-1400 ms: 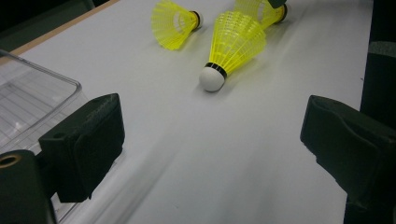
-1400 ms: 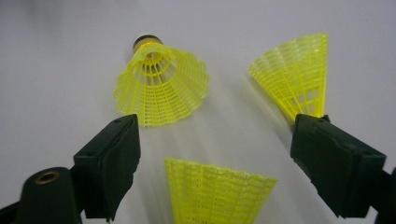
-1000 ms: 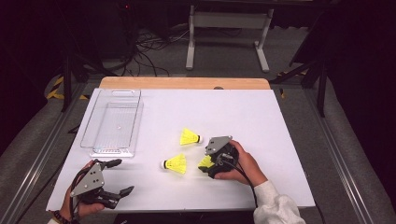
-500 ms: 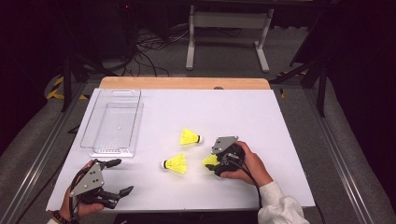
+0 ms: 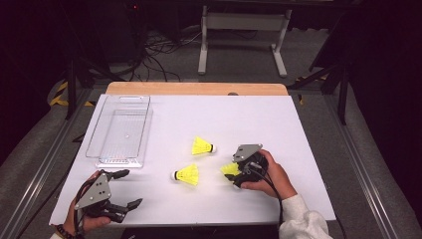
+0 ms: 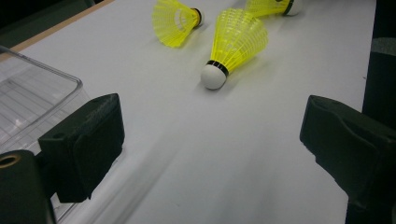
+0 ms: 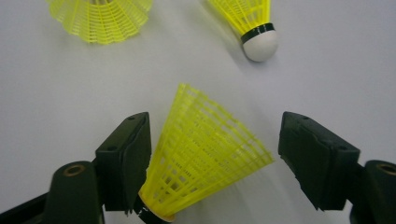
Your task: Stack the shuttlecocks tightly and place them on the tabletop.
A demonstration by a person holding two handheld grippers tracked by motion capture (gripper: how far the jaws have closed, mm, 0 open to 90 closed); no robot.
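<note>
Right gripper (image 5: 234, 174), at lower right of centre in the high view, has its jaws spread around a yellow shuttlecock (image 7: 201, 154); they have just been opening, and in the right gripper view one jaw touches the skirt while the other stands apart. Two more shuttlecocks (image 5: 187, 174) (image 5: 203, 146) lie just left on the white worktop (image 5: 278, 129). Left gripper (image 5: 127, 188), lower left, is open with nothing in it, near the clear tray (image 5: 119, 130).
</note>
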